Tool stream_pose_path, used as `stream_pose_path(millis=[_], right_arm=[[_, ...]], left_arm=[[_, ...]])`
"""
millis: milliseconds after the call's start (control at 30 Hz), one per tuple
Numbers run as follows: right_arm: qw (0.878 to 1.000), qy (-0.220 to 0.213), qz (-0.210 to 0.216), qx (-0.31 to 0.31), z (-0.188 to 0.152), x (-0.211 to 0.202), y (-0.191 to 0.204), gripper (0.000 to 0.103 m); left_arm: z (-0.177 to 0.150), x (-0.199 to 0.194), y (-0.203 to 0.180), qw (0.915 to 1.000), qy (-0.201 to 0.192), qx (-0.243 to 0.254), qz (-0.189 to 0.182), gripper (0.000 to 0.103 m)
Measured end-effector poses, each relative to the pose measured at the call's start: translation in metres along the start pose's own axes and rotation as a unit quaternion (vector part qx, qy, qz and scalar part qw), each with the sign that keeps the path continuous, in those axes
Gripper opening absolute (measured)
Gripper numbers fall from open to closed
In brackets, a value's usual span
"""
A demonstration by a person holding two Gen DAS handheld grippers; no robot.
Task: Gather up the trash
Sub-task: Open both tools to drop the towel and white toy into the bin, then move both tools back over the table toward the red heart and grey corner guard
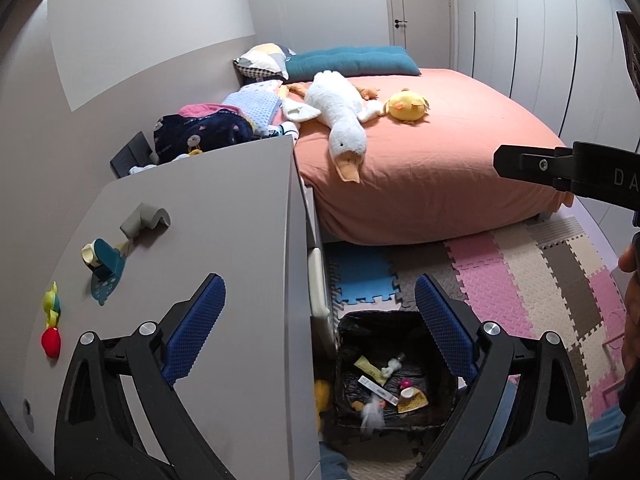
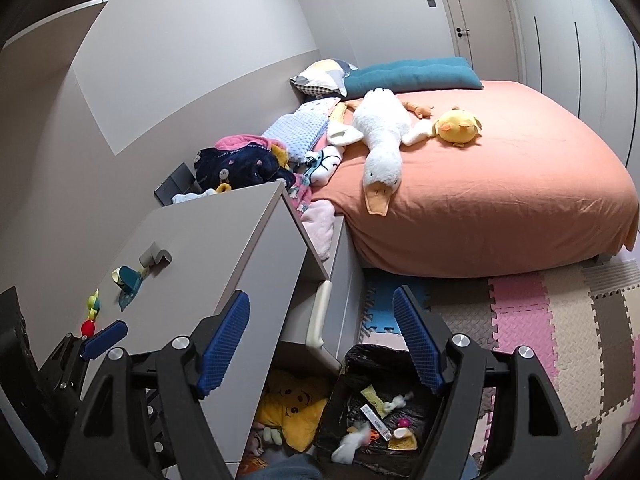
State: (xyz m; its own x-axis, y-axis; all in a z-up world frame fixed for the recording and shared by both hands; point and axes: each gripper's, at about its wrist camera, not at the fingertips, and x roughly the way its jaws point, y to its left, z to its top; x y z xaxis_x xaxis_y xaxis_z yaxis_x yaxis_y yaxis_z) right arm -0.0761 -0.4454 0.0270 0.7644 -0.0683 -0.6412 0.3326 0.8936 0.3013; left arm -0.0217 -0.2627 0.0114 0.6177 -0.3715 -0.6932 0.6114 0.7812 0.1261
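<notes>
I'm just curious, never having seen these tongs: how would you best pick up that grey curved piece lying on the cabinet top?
Probably from above. The grey curved piece lies free on the cabinet top, with the teal toy just beside it. Its arched end stands up off the surface, so close the fingers across that narrow hump, away from the toy.

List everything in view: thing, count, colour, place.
black-lined trash bin: one, on the floor beside the cabinet, holding scraps
grey cabinet top: one, left, small toys on it
white plush goose: one, on the orange bed
yellow plush chick: one, beside the goose
teal cushion: one, at the bed's head
foam puzzle mat: pink, beige, grey, blue, on the floor
left gripper: open, empty
right gripper: open, empty
</notes>
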Motion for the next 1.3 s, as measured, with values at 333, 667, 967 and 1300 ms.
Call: stream_pose_path(millis=[333, 667, 967, 1300], right_arm=[[0.999, 0.016, 0.014, -0.024, -0.004, 0.018, 0.029, 0.075], [0.996, 0.029, 0.051, -0.068, -0.011, 0.037, 0.078, 0.075], [0.990, 0.052, 0.082, -0.103, -0.017, 0.062, 0.128, 0.075], [0.981, 0.082, 0.106, -0.137, -0.023, 0.098, 0.175, 0.075]], left_arm=[[-0.011, 0.000, 0.026, 0.9995, 0.005, -0.028, 0.015, 0.093], [-0.025, -0.009, 0.076, 0.9963, 0.007, -0.066, 0.054, 0.093], [-0.044, -0.014, 0.124, 0.9906, 0.013, -0.107, 0.084, 0.093], [-0.066, -0.014, 0.179, 0.9803, 0.022, -0.155, 0.121, 0.093]])
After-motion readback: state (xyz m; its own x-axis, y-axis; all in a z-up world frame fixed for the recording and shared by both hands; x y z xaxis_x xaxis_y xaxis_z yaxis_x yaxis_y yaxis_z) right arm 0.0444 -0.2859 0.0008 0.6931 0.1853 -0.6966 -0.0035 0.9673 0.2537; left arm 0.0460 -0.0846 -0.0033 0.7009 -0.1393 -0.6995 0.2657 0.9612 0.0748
